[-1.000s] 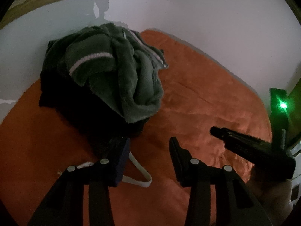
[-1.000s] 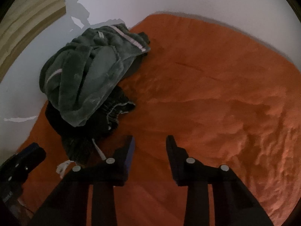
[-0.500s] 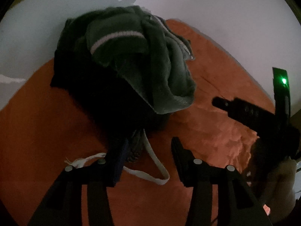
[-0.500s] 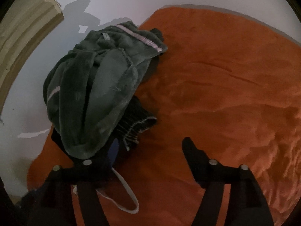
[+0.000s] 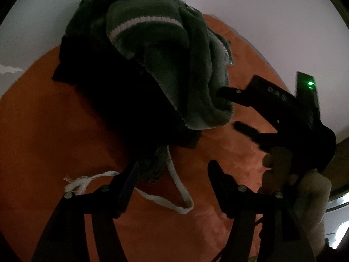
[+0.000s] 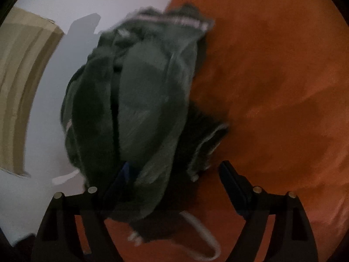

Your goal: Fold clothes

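A green fleece garment (image 5: 165,50) with a white stripe lies heaped on a black garment (image 5: 122,100) on the orange blanket (image 5: 54,142). A white drawstring (image 5: 174,185) trails from the black waistband. My left gripper (image 5: 172,174) hovers over that waistband end, its jaws opening, with cord and cloth between them unpinched. My right gripper (image 5: 229,110) stands open at the fleece's lower edge, its upper finger touching the cloth. In the right wrist view, the fleece (image 6: 148,109) drapes over the left finger of the right gripper (image 6: 174,179), with the black garment (image 6: 202,126) and the drawstring (image 6: 202,224) below.
The orange blanket (image 6: 272,87) stretches bare to the right of the pile. Pale floor or wall borders it behind, and a beige panel (image 6: 21,76) stands at far left. A person's hand (image 5: 305,185) holds the right gripper.
Both grippers have dropped closer to the pile and spread their jaws wider. The right gripper swung left, so the fleece edge now sits between its fingers.
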The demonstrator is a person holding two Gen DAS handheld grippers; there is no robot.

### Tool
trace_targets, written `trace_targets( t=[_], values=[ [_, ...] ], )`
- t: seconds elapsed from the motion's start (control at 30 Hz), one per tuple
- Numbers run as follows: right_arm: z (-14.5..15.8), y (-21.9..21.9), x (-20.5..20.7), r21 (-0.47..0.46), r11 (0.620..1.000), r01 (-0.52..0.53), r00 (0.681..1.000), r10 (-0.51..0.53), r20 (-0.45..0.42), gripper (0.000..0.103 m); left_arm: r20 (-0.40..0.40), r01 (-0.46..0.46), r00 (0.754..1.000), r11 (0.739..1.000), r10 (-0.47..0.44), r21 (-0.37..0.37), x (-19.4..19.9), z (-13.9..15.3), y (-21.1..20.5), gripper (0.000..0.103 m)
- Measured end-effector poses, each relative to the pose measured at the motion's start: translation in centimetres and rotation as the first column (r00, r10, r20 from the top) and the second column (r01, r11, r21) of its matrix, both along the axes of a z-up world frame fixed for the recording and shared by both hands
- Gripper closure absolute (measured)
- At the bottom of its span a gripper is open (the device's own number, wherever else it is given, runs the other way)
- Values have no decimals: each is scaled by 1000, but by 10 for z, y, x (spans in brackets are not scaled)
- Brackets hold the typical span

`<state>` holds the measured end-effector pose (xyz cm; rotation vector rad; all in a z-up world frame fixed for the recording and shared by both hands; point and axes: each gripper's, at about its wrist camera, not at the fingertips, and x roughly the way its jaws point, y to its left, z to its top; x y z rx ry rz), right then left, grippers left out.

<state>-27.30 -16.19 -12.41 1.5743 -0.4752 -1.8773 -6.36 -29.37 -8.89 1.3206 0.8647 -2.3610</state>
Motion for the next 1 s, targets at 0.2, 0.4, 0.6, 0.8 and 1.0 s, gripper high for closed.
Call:
trace_targets(
  t=[0.2,0.4,0.6,0.8,1.0],
  values=[
    [2,-15,3,12,1000,-28,1000,28,-11,67,-17,-9,1000,999,10,45,0,-10,0,36],
    [32,7,14,107,992,62,967,-33,-254,96,-53,-7,999,998,10,56,2,-9,1,36],
    [88,142,15,134,938,321,834,-212,-510,97,-62,23,998,997,-18,77,2,-13,1,36],
    [126,298,14,231,765,602,698,-362,-618,97,-86,72,994,995,-66,69,2,-7,18,36],
    [174,459,40,317,578,752,602,-405,-688,97,-97,198,976,980,-197,10,-2,11,66,36]
  ],
)
